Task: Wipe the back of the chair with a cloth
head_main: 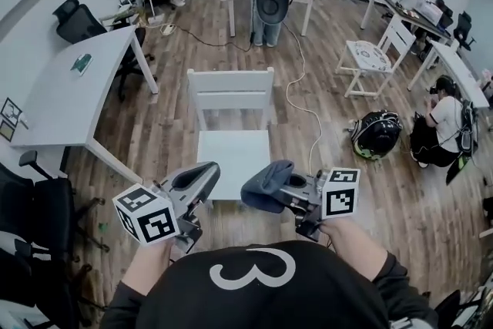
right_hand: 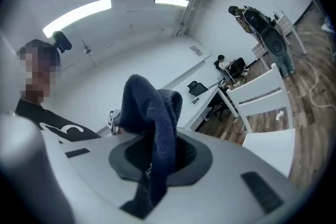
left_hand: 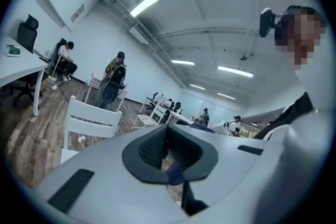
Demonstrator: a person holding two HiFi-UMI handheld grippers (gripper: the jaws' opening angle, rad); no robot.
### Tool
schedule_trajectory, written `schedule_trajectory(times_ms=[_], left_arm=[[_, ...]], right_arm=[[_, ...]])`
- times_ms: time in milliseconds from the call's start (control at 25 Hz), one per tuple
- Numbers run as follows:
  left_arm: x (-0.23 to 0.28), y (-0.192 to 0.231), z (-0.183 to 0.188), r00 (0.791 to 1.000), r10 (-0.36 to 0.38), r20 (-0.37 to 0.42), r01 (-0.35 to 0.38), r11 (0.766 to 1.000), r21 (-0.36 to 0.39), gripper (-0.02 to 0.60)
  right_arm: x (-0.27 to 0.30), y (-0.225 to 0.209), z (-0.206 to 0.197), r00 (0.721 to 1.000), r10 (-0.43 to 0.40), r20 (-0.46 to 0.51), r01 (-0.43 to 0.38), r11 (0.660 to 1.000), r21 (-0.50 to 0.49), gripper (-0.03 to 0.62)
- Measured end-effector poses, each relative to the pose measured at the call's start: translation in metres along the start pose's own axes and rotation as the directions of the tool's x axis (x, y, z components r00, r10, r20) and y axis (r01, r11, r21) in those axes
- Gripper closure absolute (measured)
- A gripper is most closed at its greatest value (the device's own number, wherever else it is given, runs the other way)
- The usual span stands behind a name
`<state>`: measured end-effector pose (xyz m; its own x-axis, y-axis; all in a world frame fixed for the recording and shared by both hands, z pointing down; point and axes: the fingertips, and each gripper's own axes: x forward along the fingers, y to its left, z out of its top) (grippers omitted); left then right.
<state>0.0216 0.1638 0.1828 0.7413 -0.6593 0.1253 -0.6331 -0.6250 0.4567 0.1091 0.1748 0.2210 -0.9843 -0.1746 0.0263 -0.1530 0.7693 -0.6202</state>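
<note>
Right gripper [head_main: 283, 190] is clamped on the dark cloth [head_main: 265, 185]; left gripper [head_main: 197, 179] looks closed and empty, though its view is poor. Both are held near the seat, well short of the chair back [head_main: 231, 81]. The cloth is bunched and could slip out under pressure; the chair may slide on the wood floor [head_main: 169, 135]. A cable [head_main: 296, 92] lies beside the chair; white tables [head_main: 69, 88] and seated people are around the room.
</note>
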Motion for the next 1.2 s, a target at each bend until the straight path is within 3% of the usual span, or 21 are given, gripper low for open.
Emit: schedule_trajectory(times_ms=[120, 400, 600, 920, 1200], left_arm=[[-0.025, -0.015, -0.001, 1.0, -0.018, 0.015, 0.018, 0.999, 0.028, 0.568], [-0.107, -0.035, -0.008, 0.998, -0.051, 0.035, 0.049, 0.997, 0.064, 0.568], [-0.168, -0.048, -0.035, 0.996, -0.092, 0.023, 0.091, 0.995, 0.036, 0.569], [-0.232, -0.063, -0.057, 0.985, -0.17, -0.014, 0.171, 0.984, 0.047, 0.569], [-0.246, -0.084, -0.082, 0.98, -0.195, -0.035, 0.196, 0.979, 0.054, 0.569]], right_arm=[[0.008, 0.029, 0.002, 0.999, -0.025, 0.021, 0.027, 0.996, -0.082, 0.543], [0.046, 0.1, -0.018, 0.995, -0.043, 0.089, 0.056, 0.987, -0.151, 0.543], [0.073, 0.148, -0.07, 0.99, -0.079, 0.118, 0.095, 0.986, -0.139, 0.545], [0.1, 0.204, -0.114, 0.973, -0.156, 0.172, 0.183, 0.971, -0.155, 0.544], [0.083, 0.219, -0.147, 0.957, -0.188, 0.219, 0.219, 0.967, -0.127, 0.545]])
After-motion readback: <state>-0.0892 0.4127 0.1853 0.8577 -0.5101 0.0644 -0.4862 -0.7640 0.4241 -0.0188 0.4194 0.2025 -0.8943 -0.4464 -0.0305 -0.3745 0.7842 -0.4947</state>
